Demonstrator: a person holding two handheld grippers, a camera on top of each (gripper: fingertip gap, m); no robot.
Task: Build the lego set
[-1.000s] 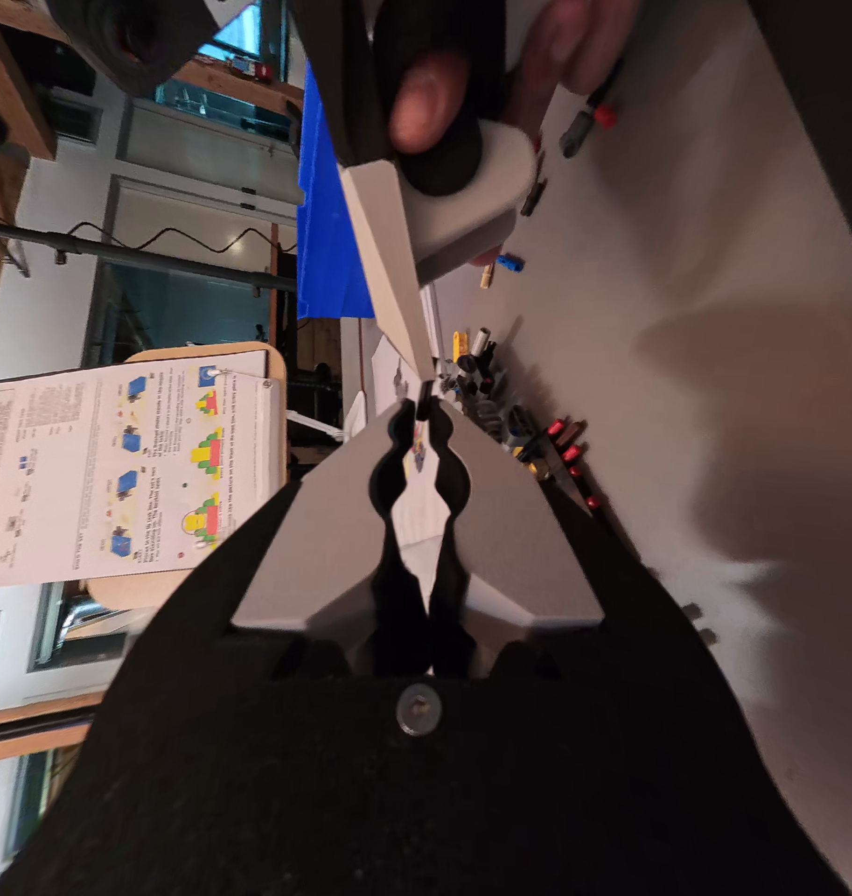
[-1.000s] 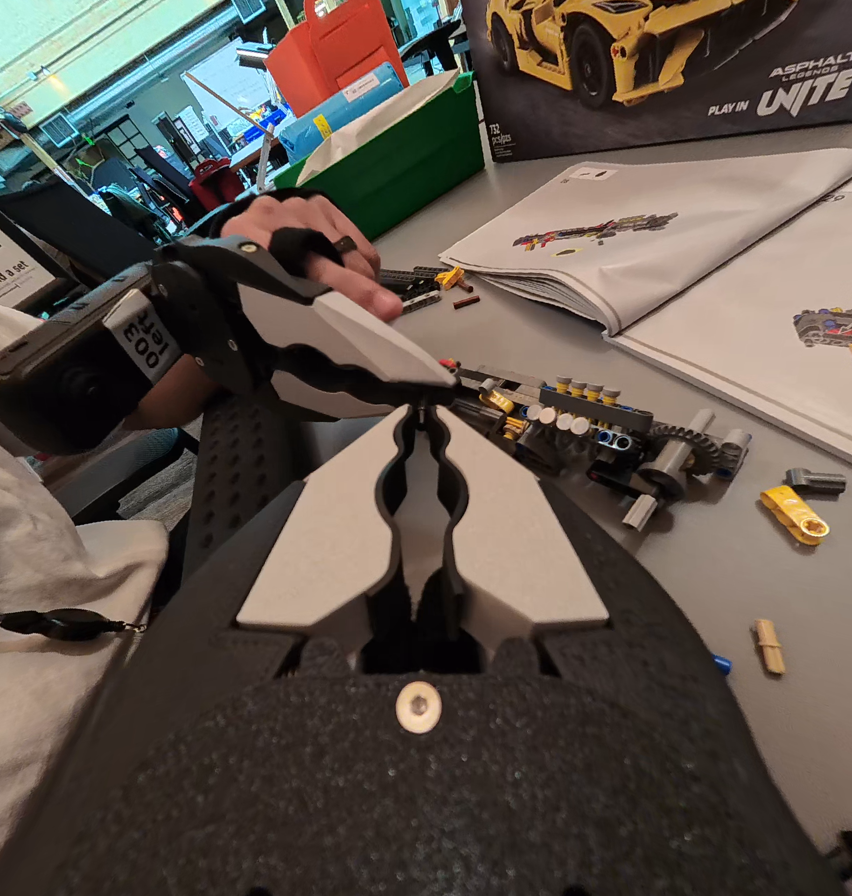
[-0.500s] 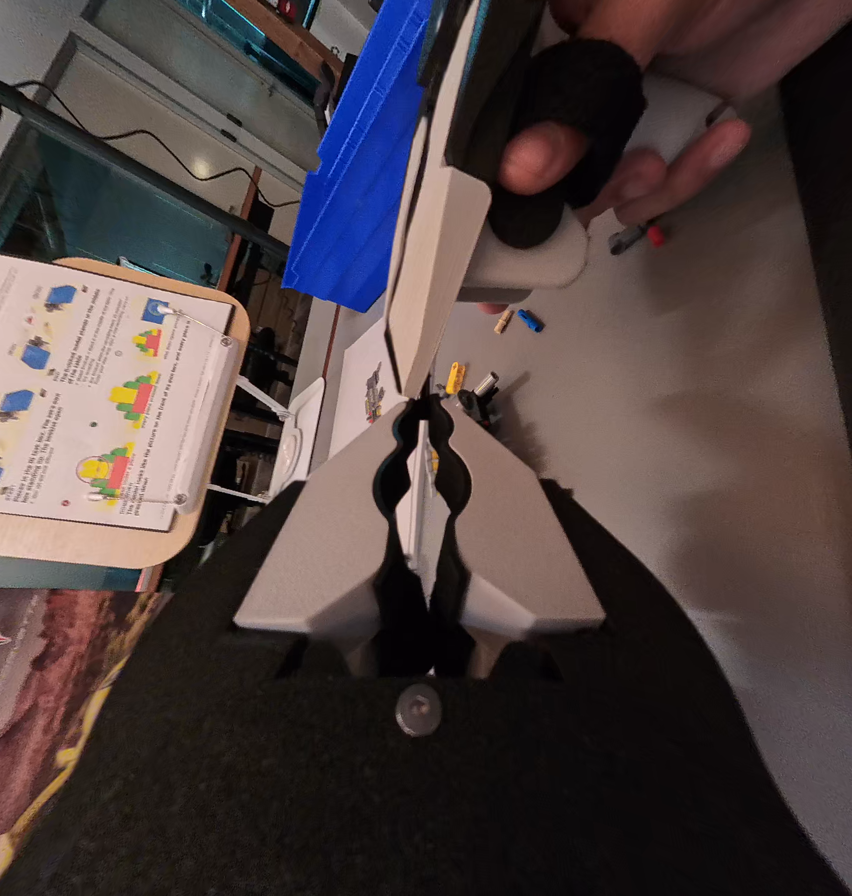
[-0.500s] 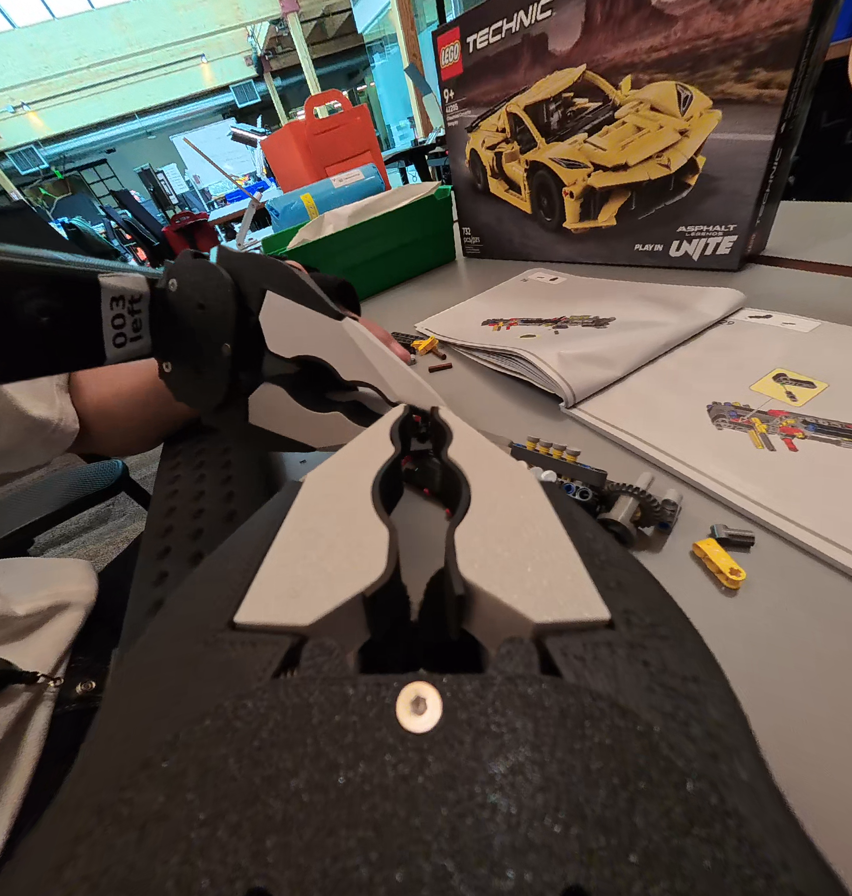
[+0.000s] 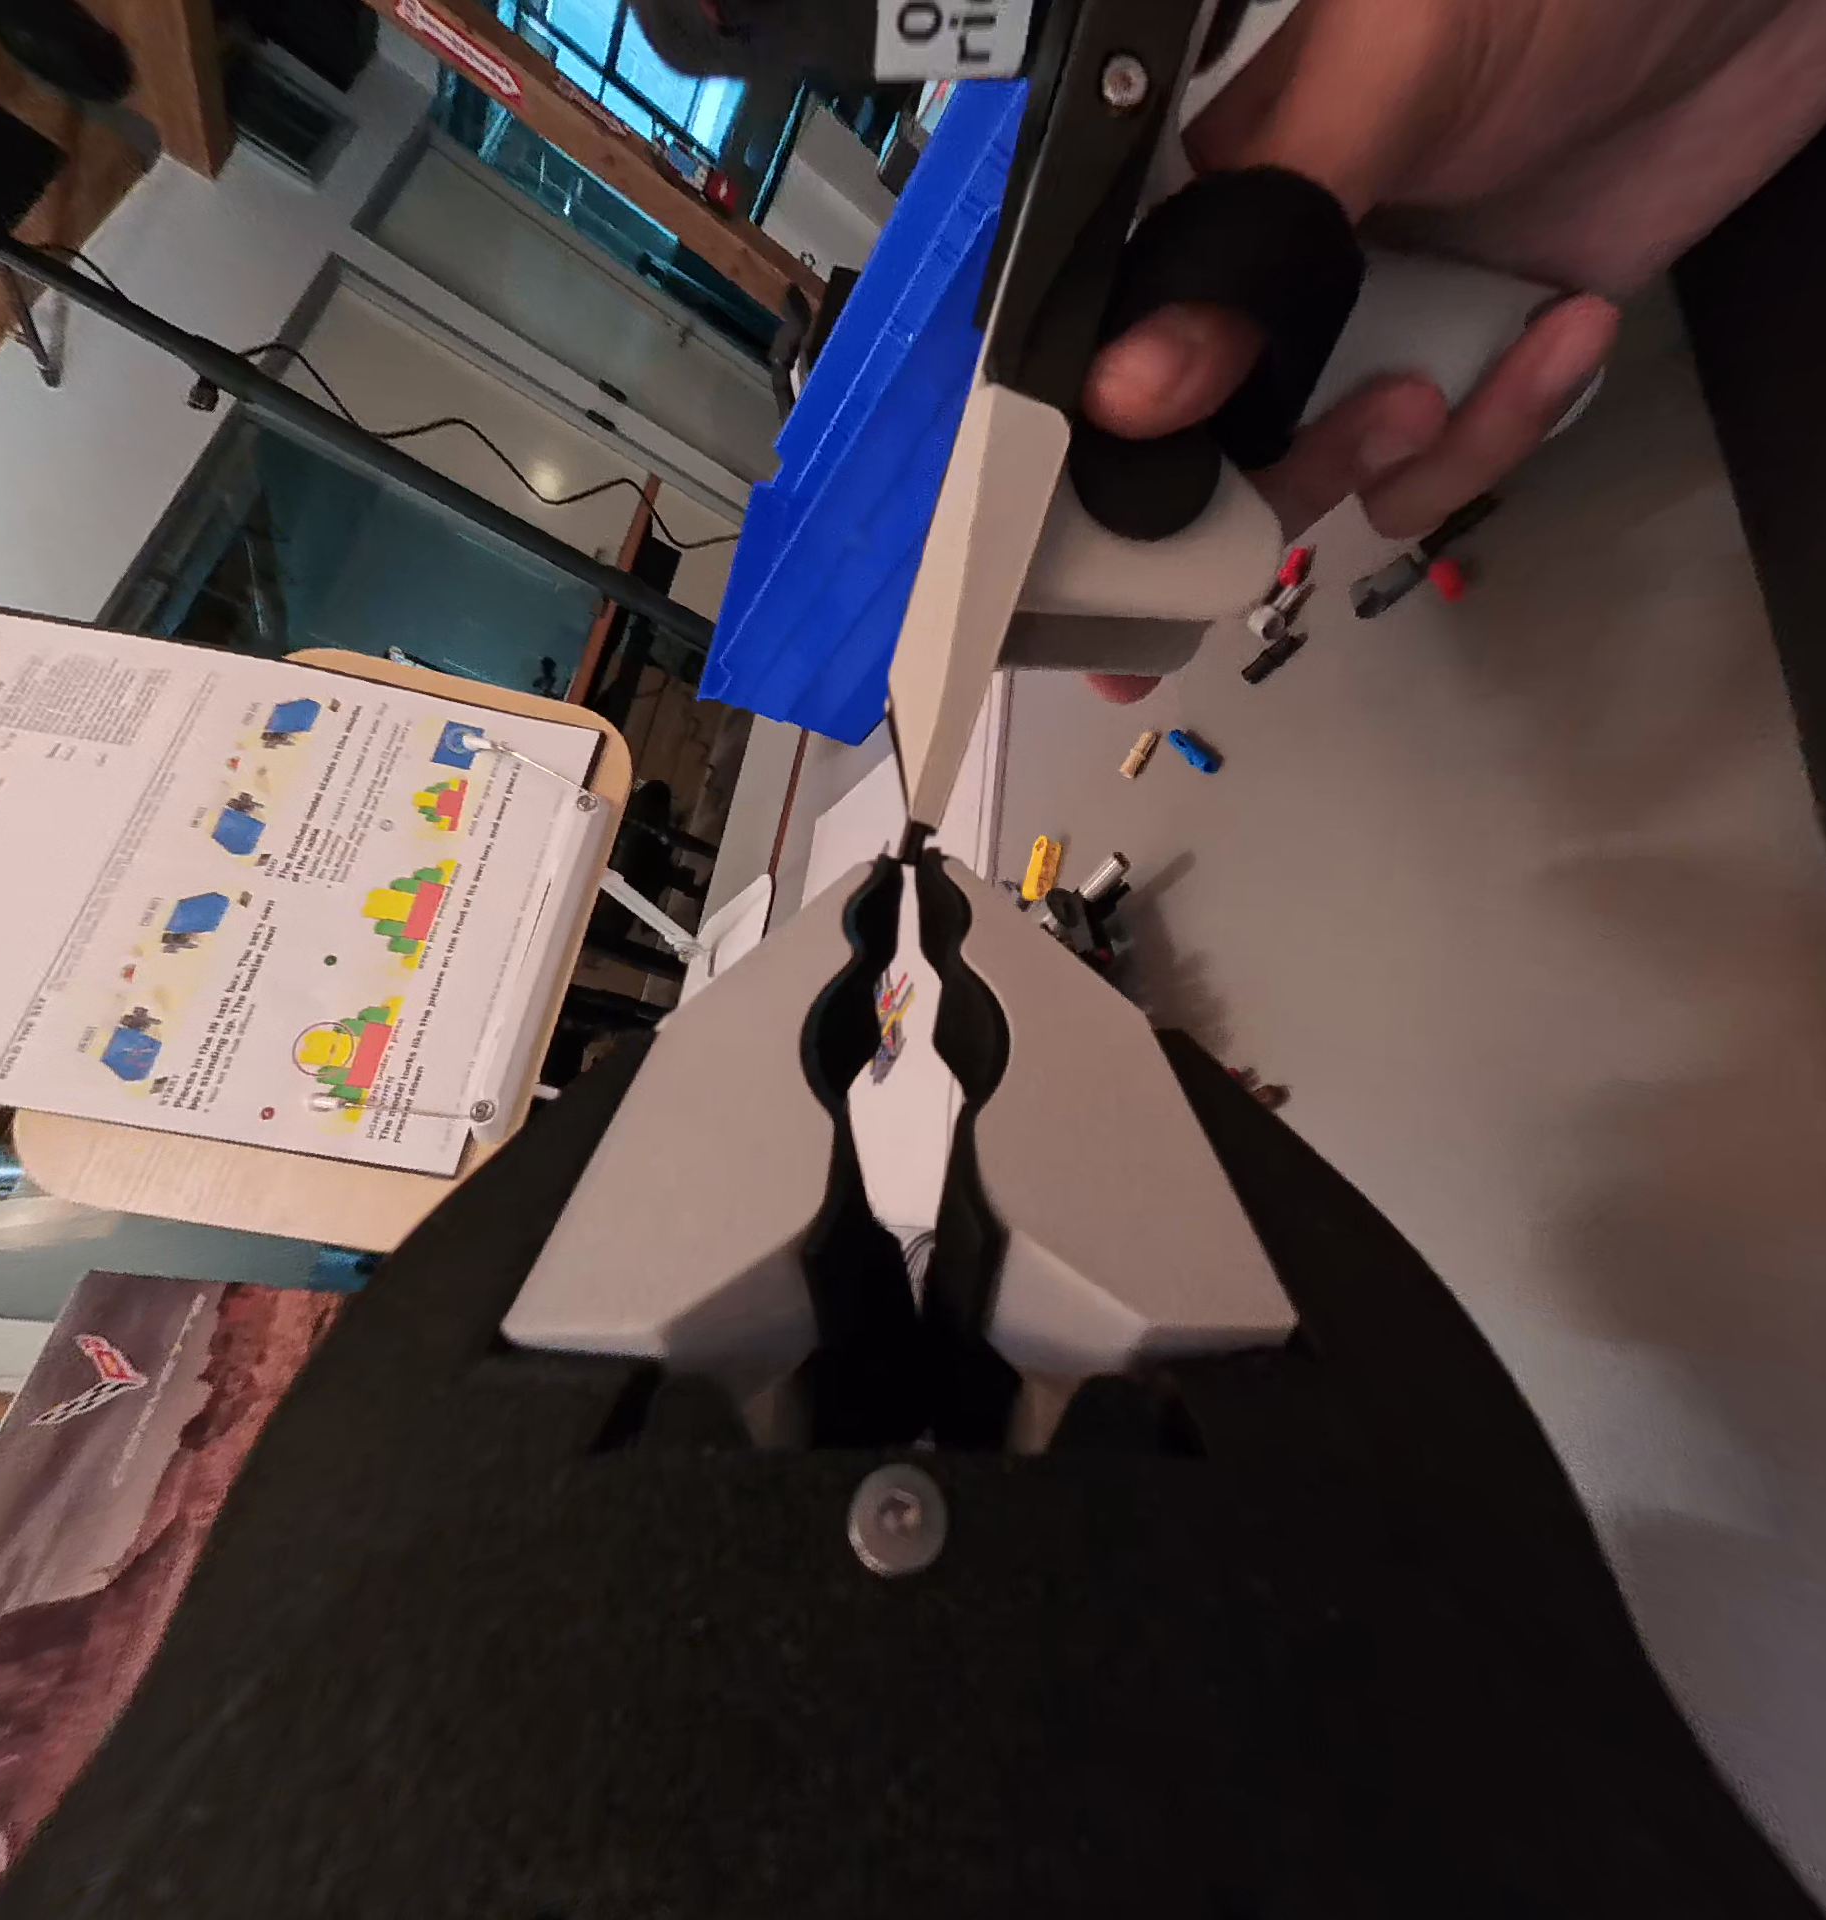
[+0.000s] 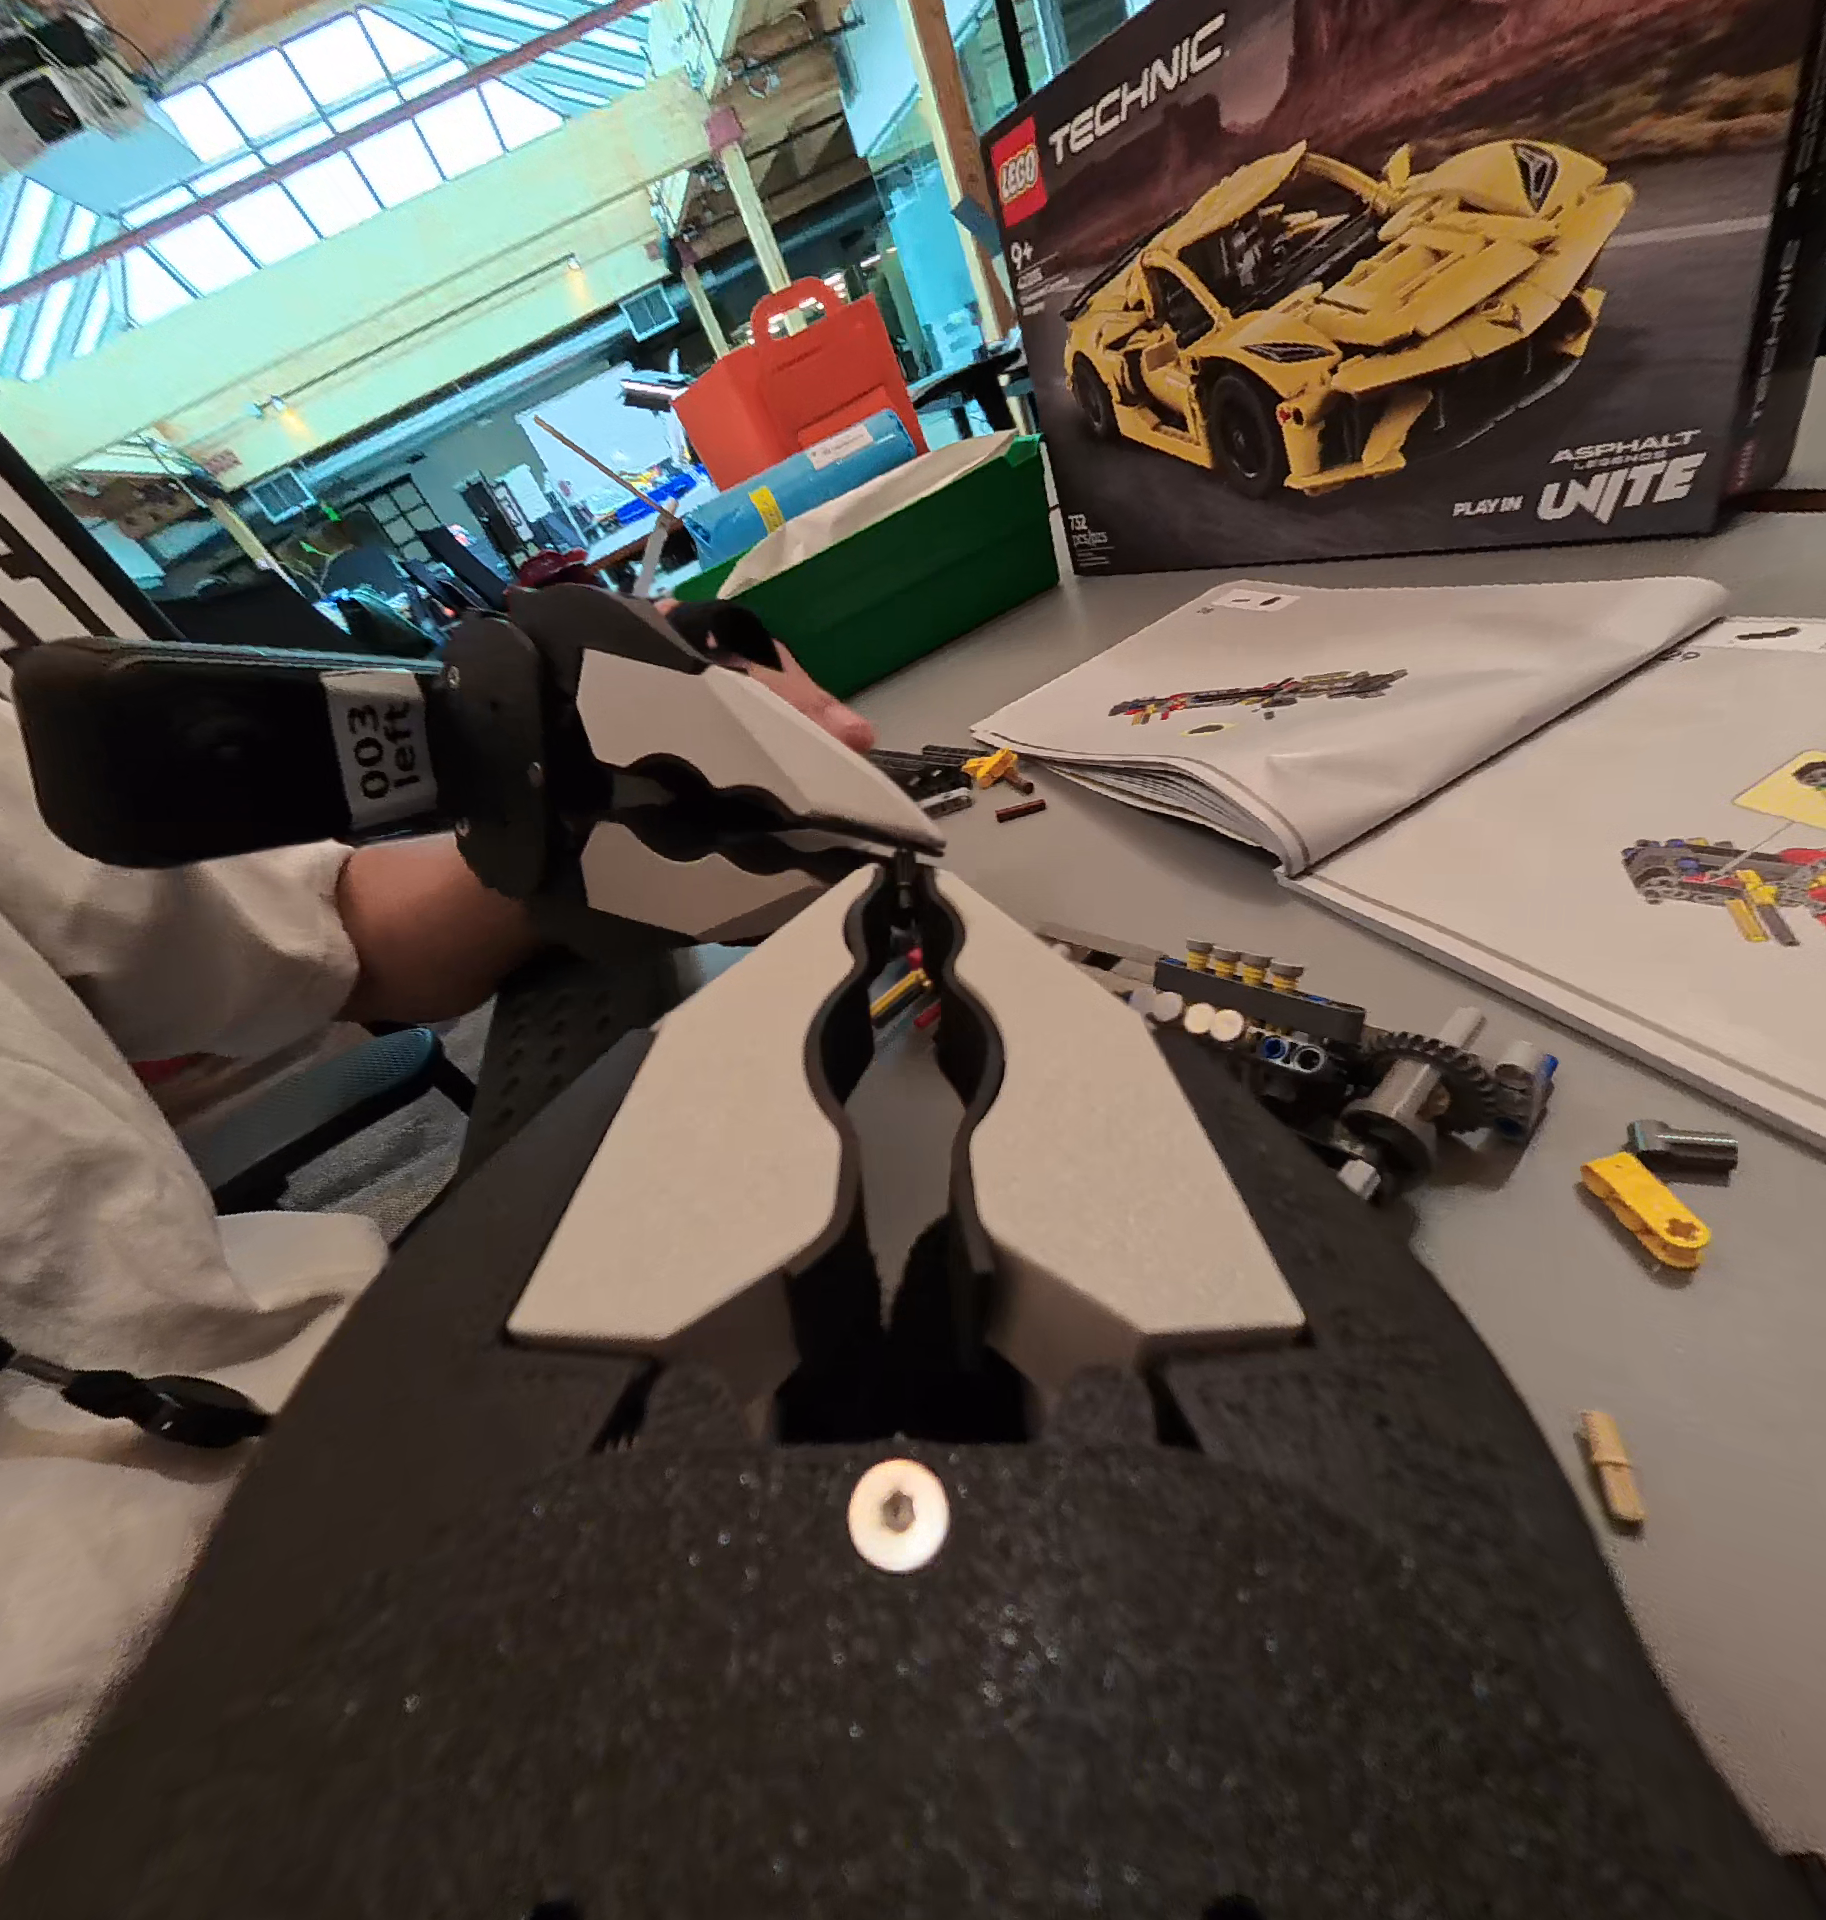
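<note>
My left gripper (image 5: 910, 860) and right gripper (image 6: 901, 871) are both shut and meet tip to tip above the grey table (image 5: 1511, 1091). A small black Lego piece (image 6: 901, 864) sits pinched where the tips meet; it also shows in the left wrist view (image 5: 914, 837). The right gripper (image 5: 924, 805) comes down from above in the left wrist view. The left gripper (image 6: 914, 840) comes in from the left in the right wrist view. The partly built black and grey Technic assembly (image 6: 1356, 1049) lies on the table just behind the tips.
An open instruction booklet (image 6: 1408, 727) and the set's box (image 6: 1408, 260) lie beyond the assembly, with a green bin (image 6: 888, 582) to the left. Loose parts lie around: a yellow piece (image 6: 1647, 1210), a grey connector (image 6: 1683, 1143), a tan pin (image 6: 1610, 1465). A blue bin (image 5: 867, 468) stands farther off. My left and right fingertips are right by each other.
Both grippers have lifted and tilted together, tips still touching. The assembly now lies lower and farther behind the tips, and more of the box shows.
</note>
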